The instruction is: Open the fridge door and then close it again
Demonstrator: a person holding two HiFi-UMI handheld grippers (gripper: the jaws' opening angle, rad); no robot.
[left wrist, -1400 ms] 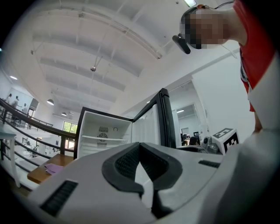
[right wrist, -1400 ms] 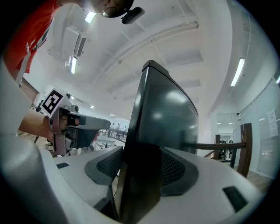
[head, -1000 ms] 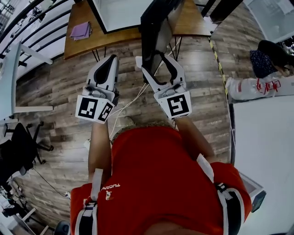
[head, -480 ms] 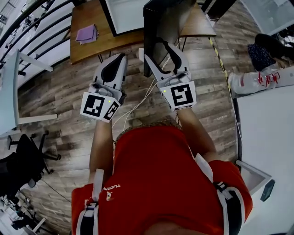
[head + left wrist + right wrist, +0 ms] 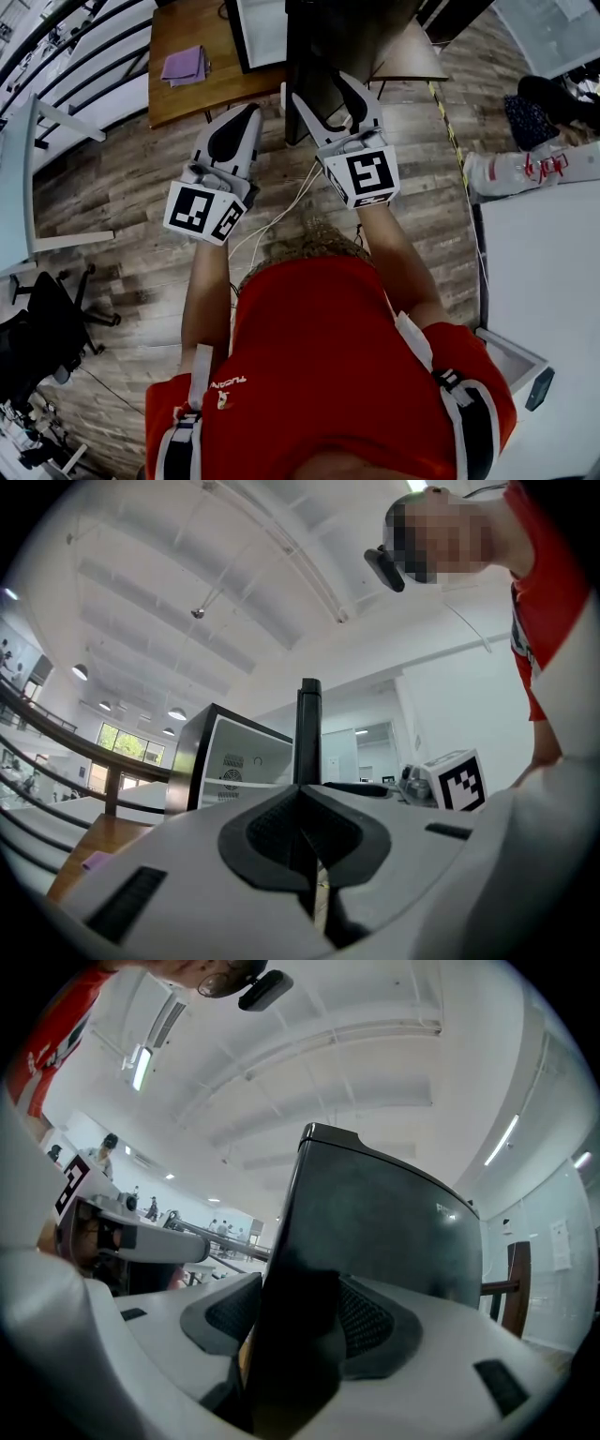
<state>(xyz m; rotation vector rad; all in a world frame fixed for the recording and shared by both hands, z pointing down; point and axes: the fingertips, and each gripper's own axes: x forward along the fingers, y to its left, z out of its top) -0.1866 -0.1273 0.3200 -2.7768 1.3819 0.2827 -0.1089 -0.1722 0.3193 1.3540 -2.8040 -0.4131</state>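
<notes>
- Black fridge door [image 5: 375, 1232] stands swung out from the fridge [image 5: 234, 761], whose pale inside shows. The fridge sits on a wooden table [image 5: 187, 89] at the far side of the scene.
- The right gripper [image 5: 298, 1330] holds the door's free edge, its jaws pressed on the panel from both sides.
- The left gripper [image 5: 305, 850] hangs just left of the door, apart from it, with its jaws fully together and nothing between them.
- A purple cloth [image 5: 183, 64] lies on the left part of the table.
- The person [image 5: 319, 356], in a red shirt, stands on a wood-plank floor [image 5: 112, 178].
</notes>
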